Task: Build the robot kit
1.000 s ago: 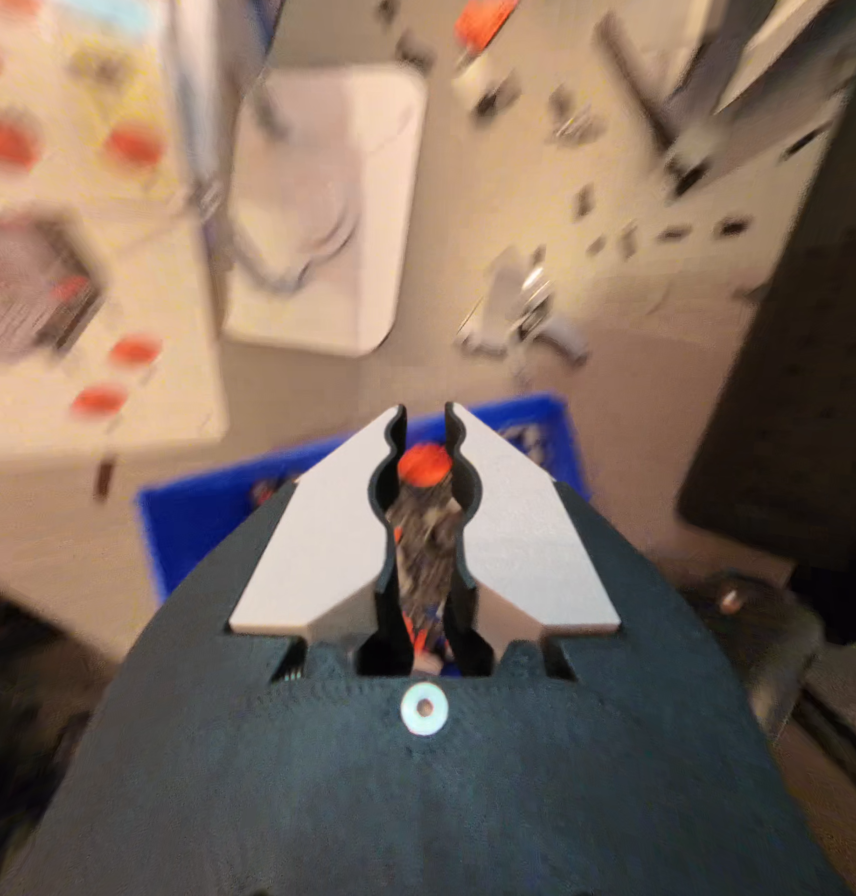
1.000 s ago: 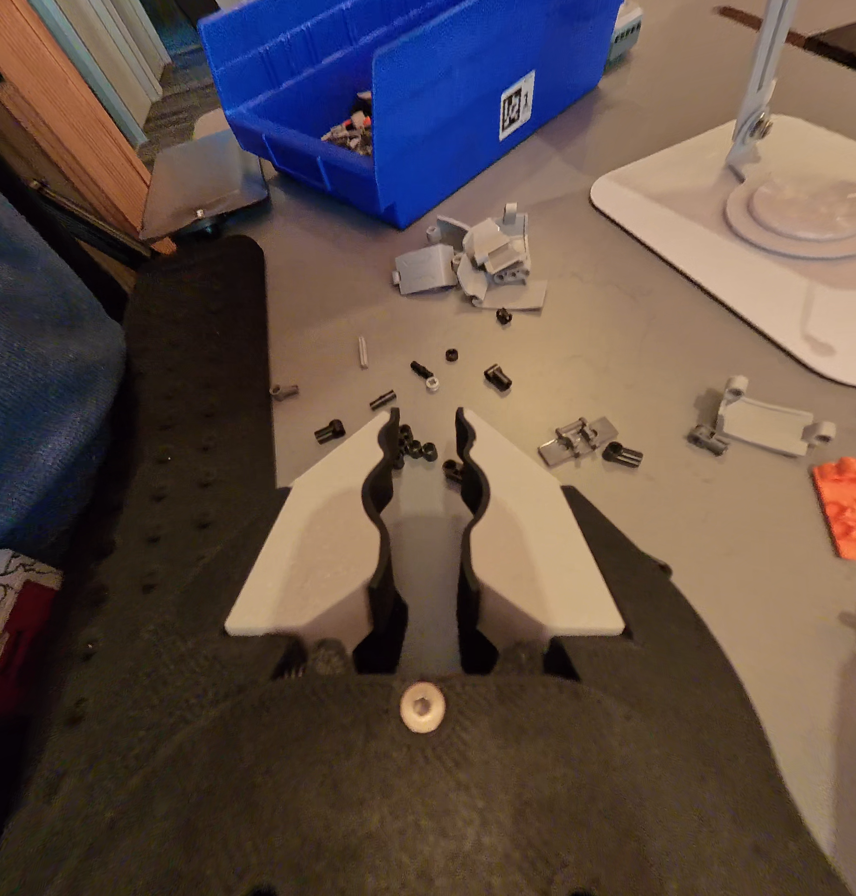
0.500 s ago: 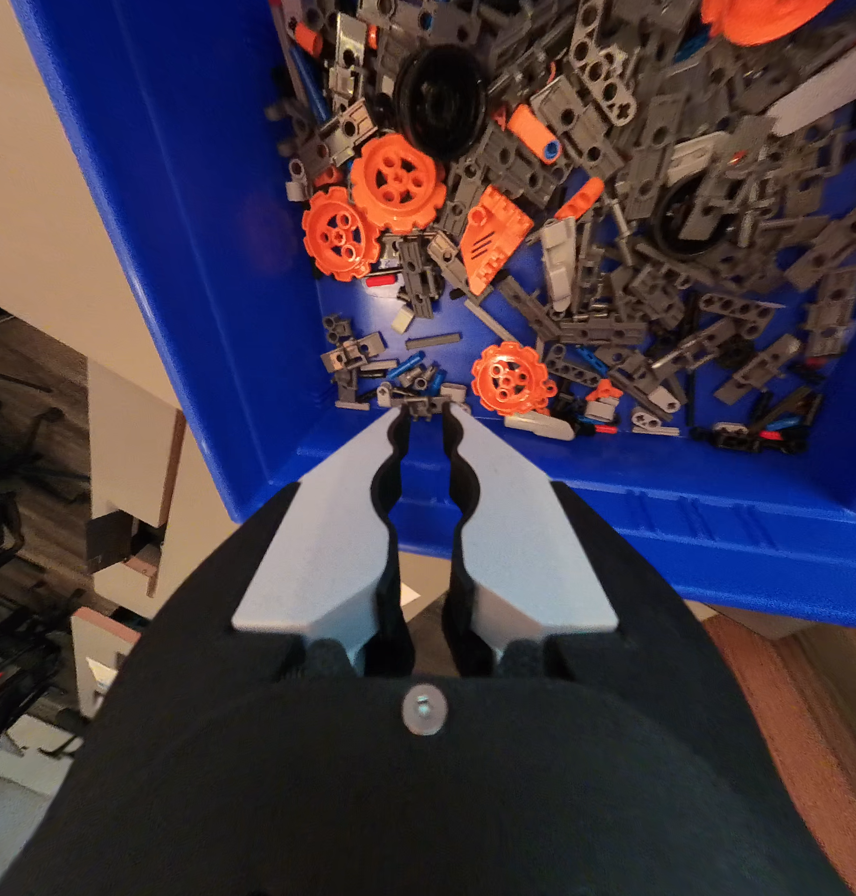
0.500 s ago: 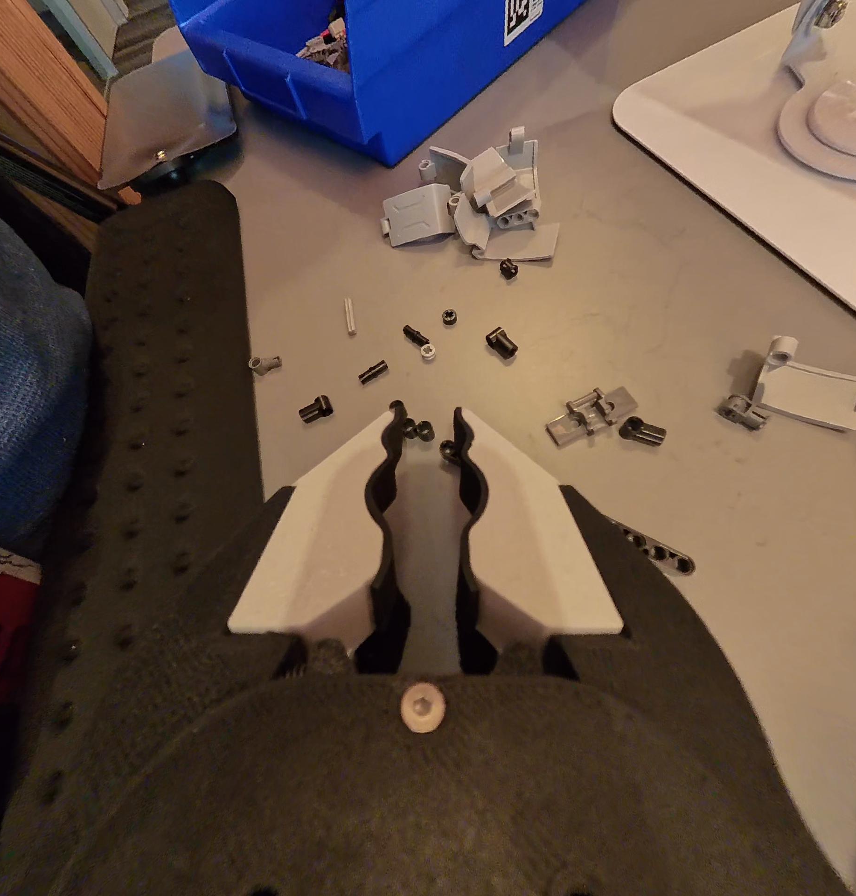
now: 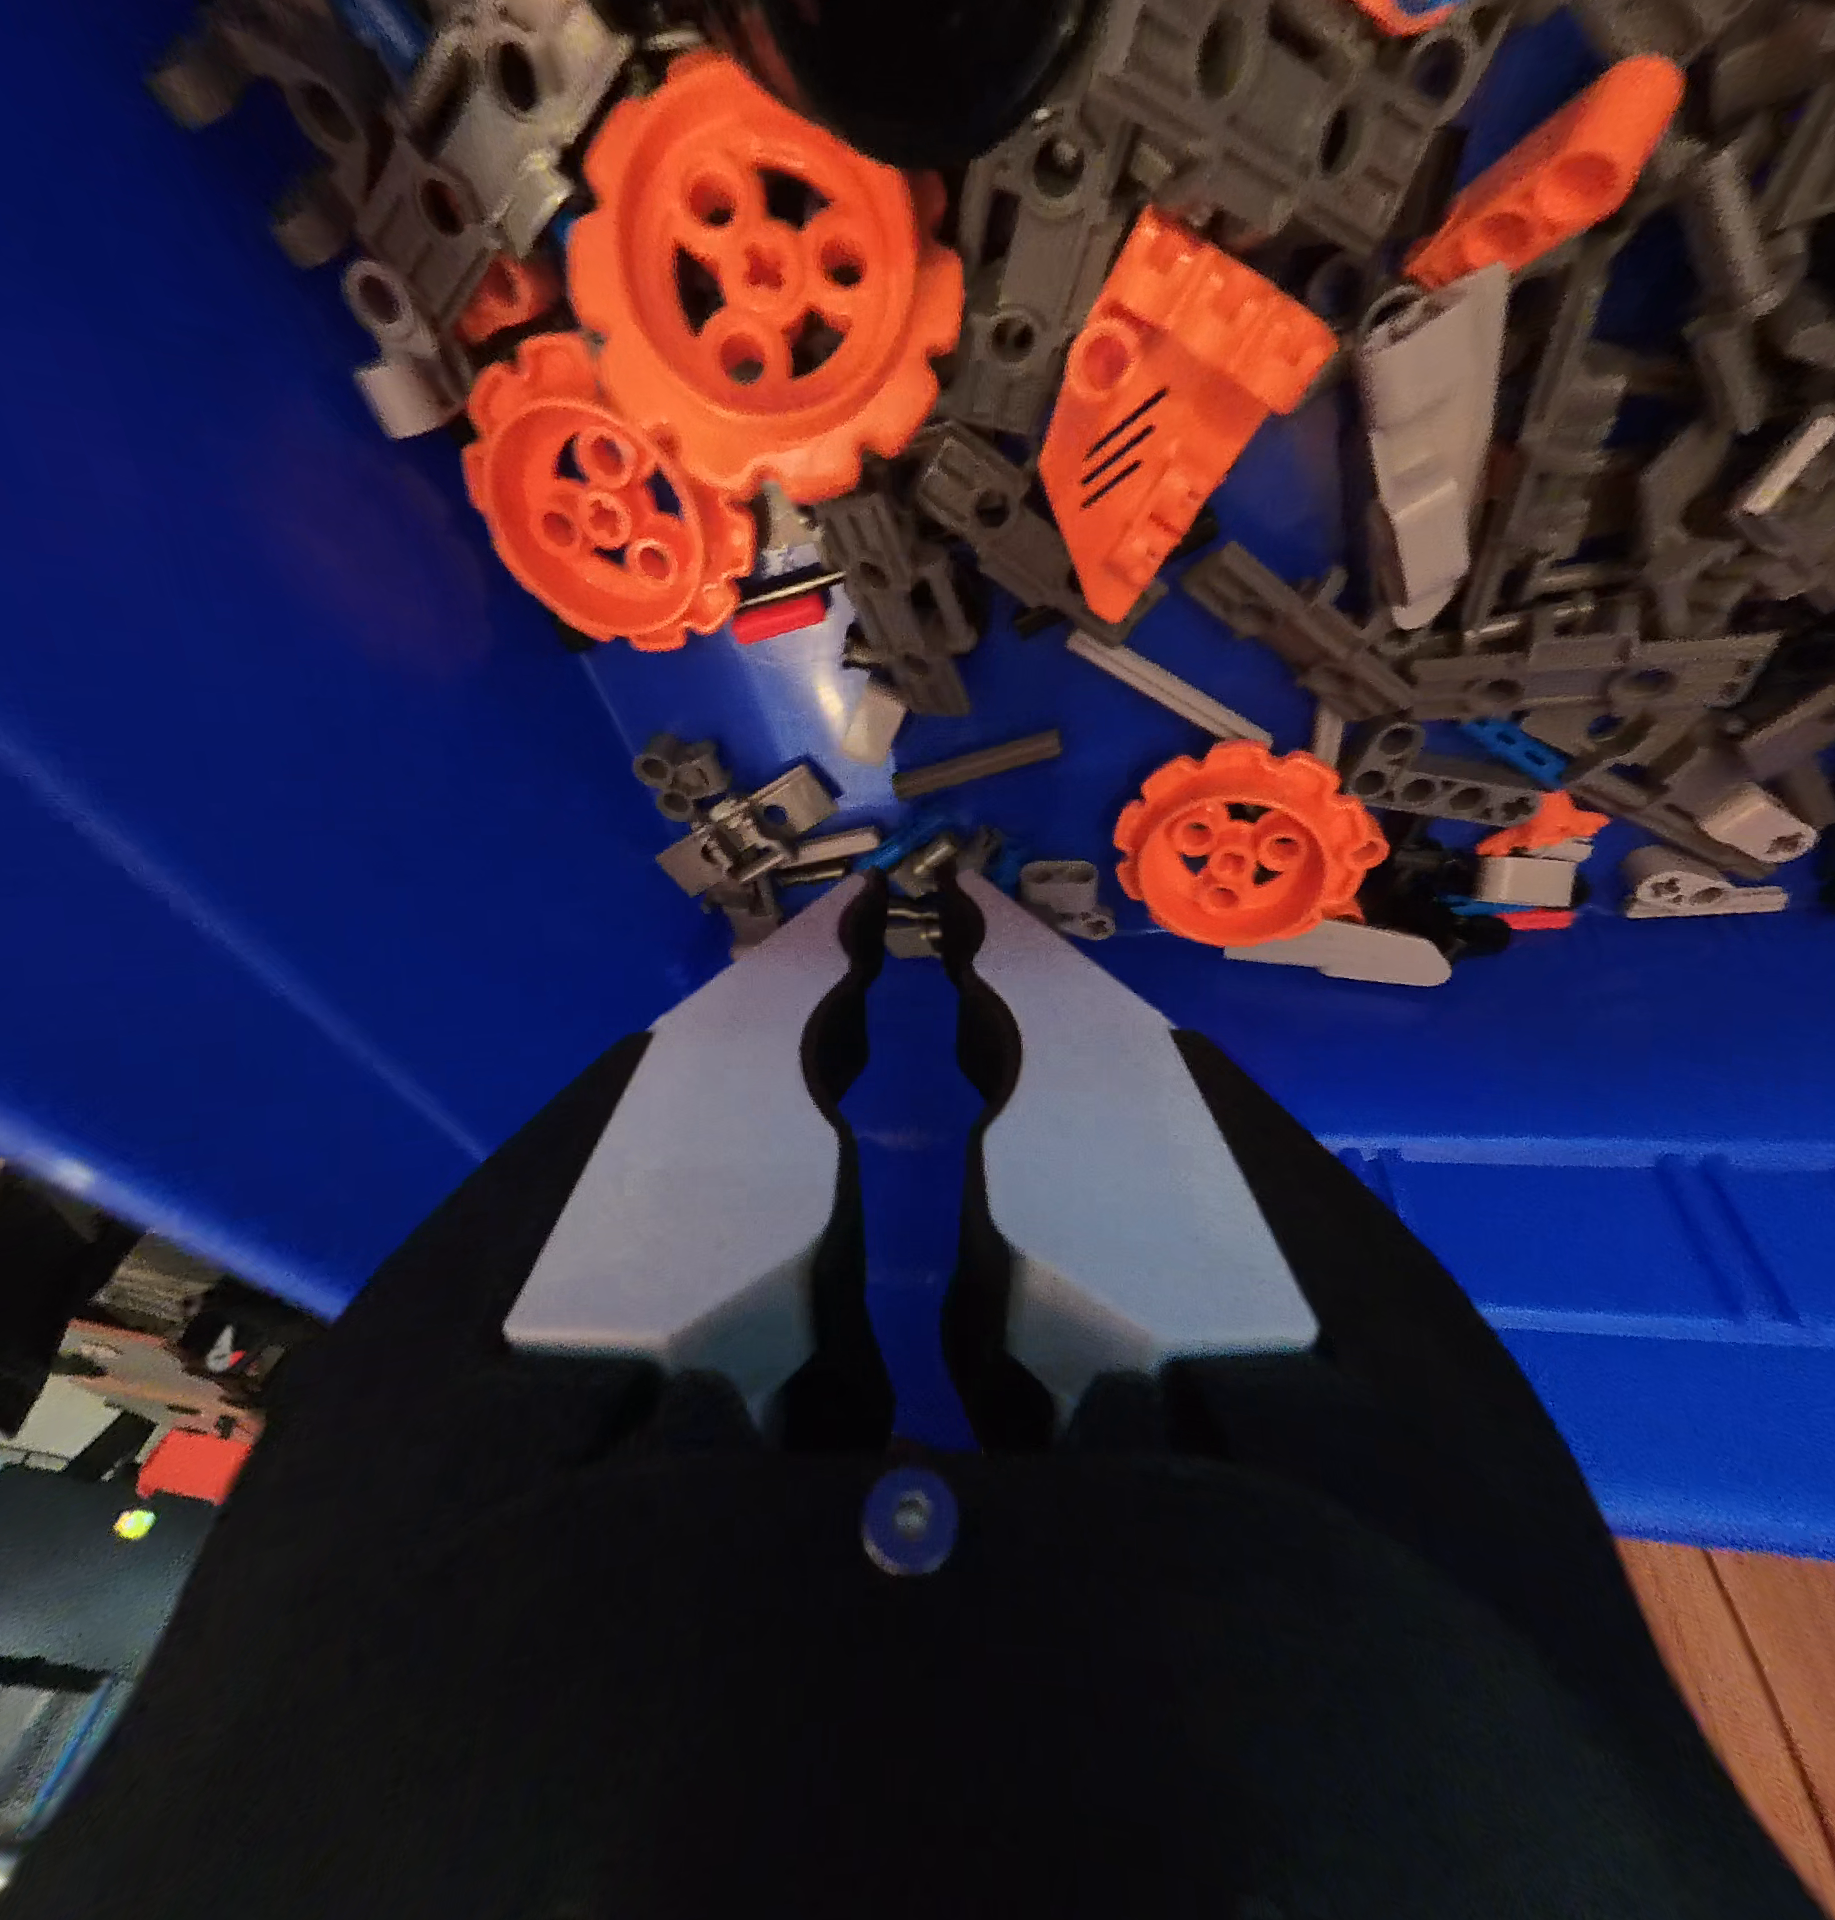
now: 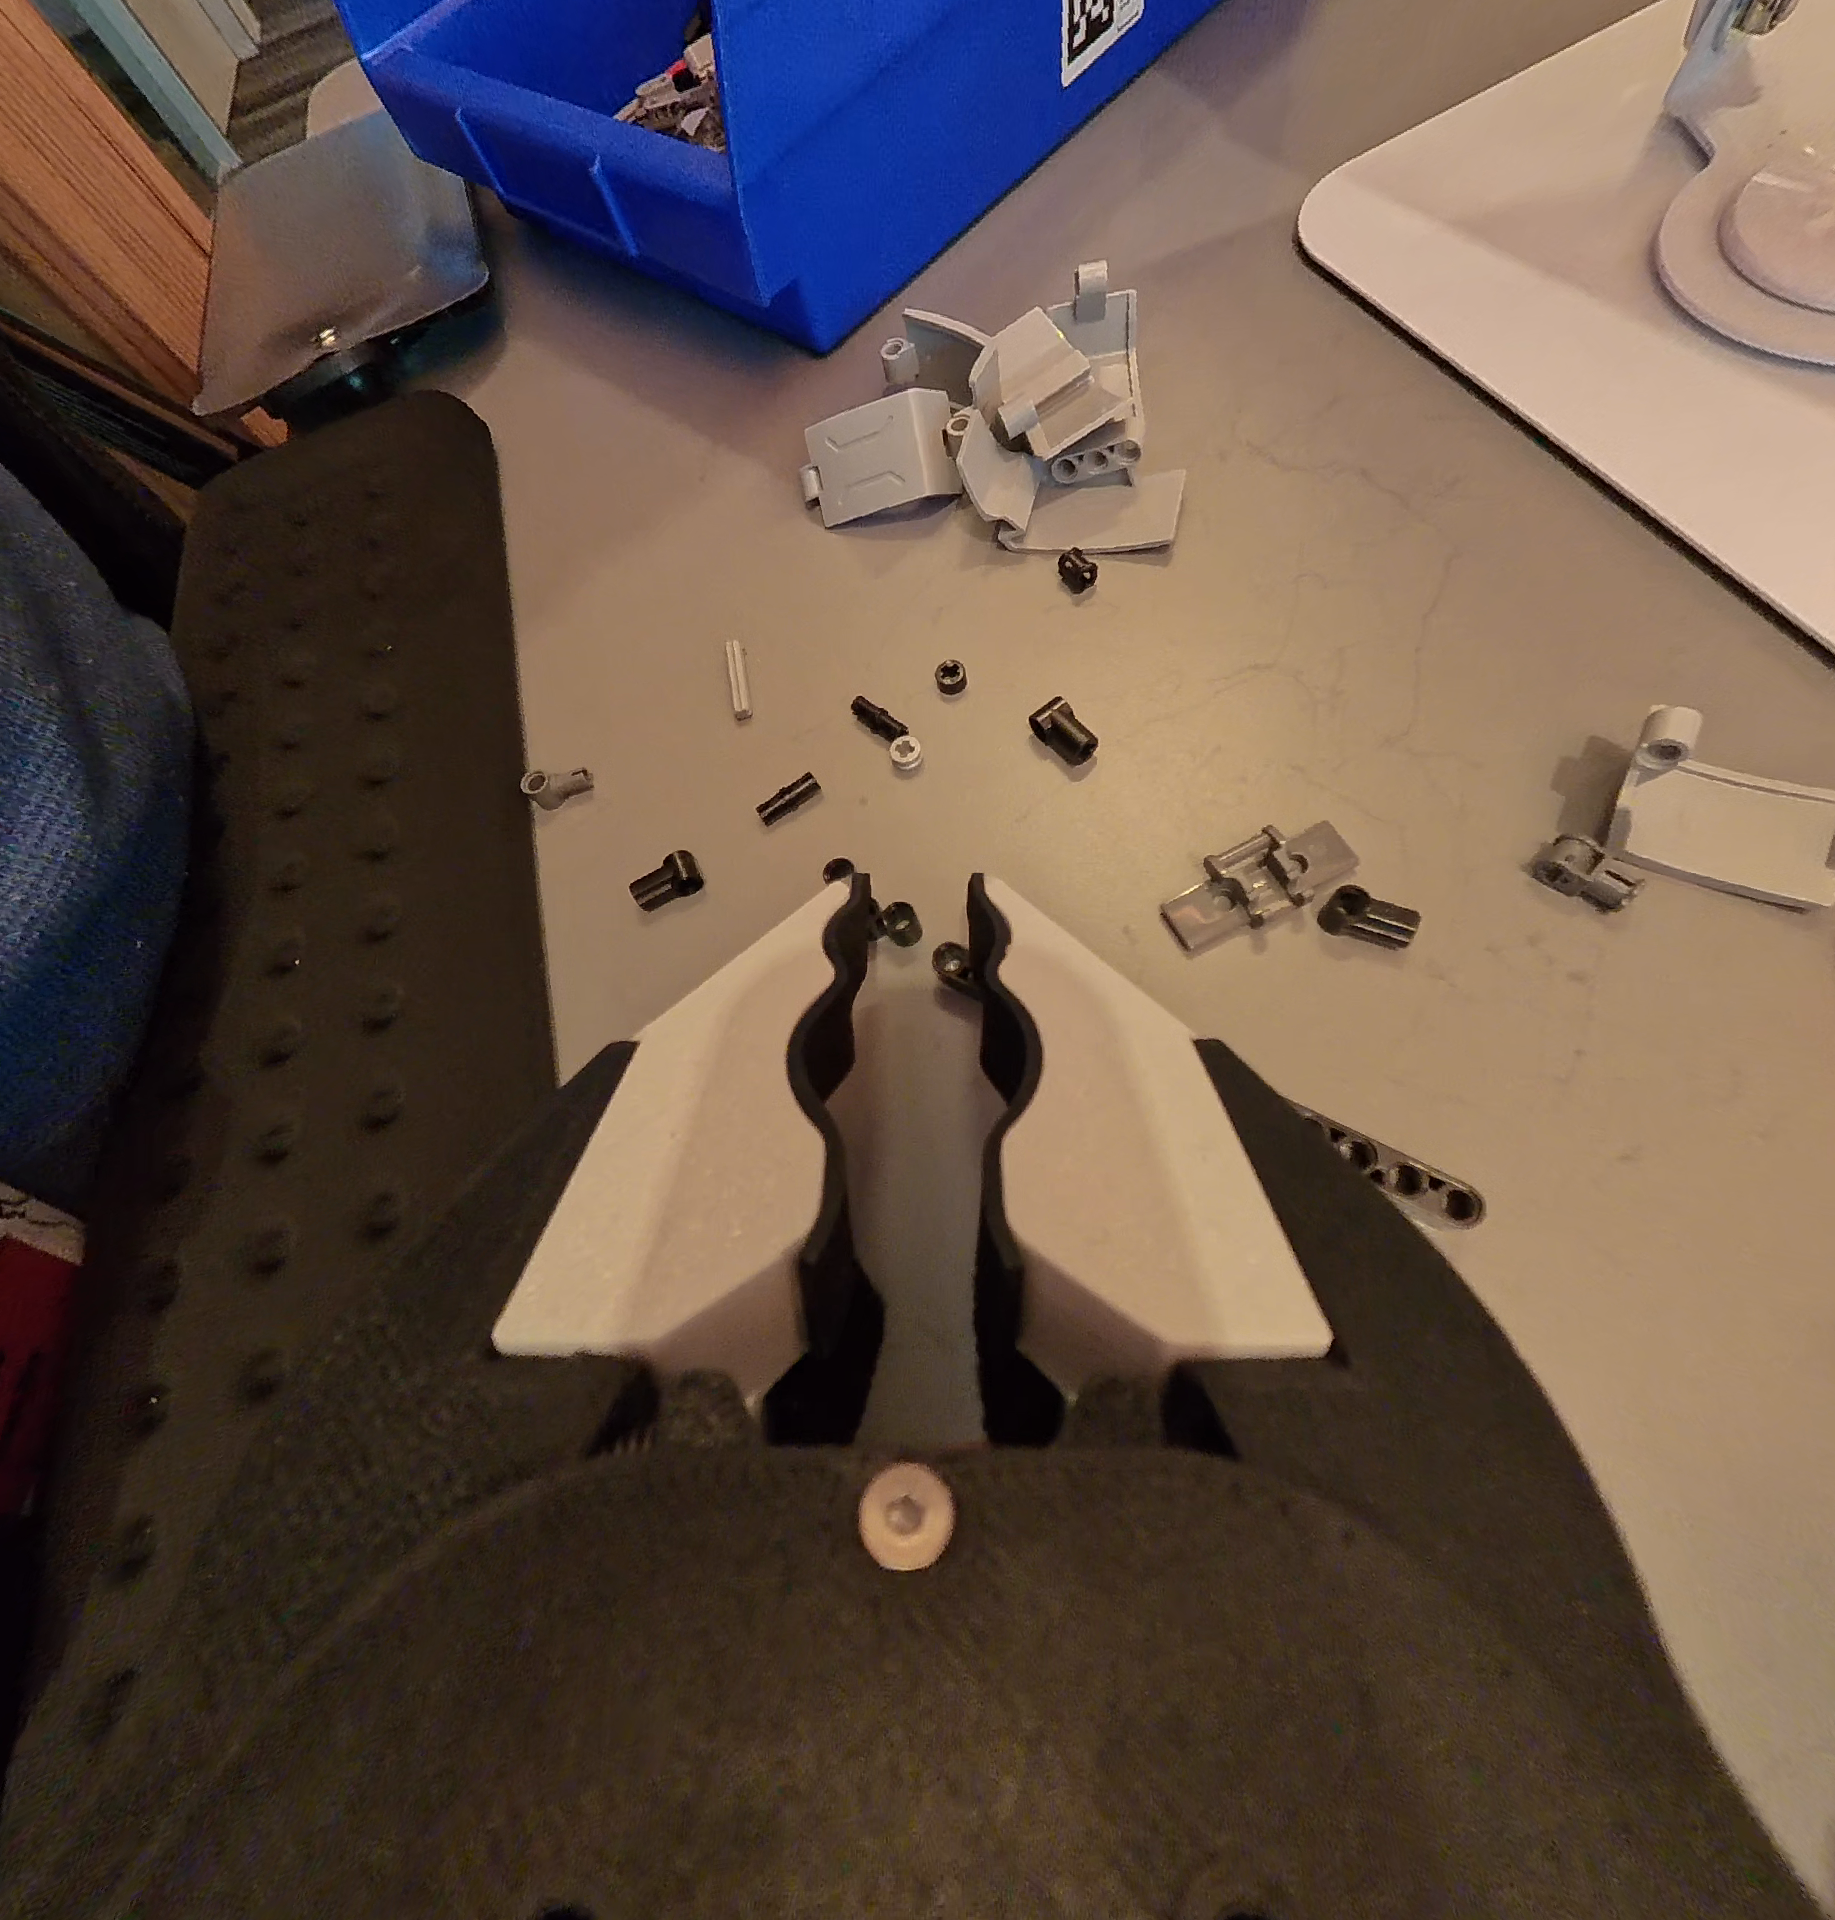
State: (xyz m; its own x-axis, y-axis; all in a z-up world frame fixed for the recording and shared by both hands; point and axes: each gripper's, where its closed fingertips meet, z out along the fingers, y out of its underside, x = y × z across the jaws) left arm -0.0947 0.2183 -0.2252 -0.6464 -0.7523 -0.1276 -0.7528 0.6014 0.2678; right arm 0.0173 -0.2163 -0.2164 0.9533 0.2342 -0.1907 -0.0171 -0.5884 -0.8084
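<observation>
In the left wrist view my left gripper (image 5: 913,904) is down inside a blue bin (image 5: 217,623) of loose building parts. Its jaws stand a narrow gap apart, with a small grey pin piece (image 5: 908,928) between the tips on the bin floor. Three orange gear wheels (image 5: 762,275) (image 5: 601,509) (image 5: 1245,847) and an orange panel (image 5: 1162,405) lie just beyond. In the right wrist view my right gripper (image 6: 918,894) is open and empty, low over a grey table. Two small black connectors (image 6: 897,920) (image 6: 954,961) lie between its tips.
The blue bin (image 6: 840,156) stands at the table's far side. A pile of grey panels (image 6: 892,468), scattered black pins (image 6: 1064,727), a grey plate (image 6: 1256,883) and a curved panel (image 6: 1723,831) lie ahead. A black studded mat (image 6: 341,727) is at left, a white base (image 6: 1515,291) at right. The left gripper's tips are roughly 45 cm from the right gripper's.
My left gripper swung over the bin and dropped deep into it, down to the small parts on its floor. My right gripper moved forward and lower over the black connectors.
</observation>
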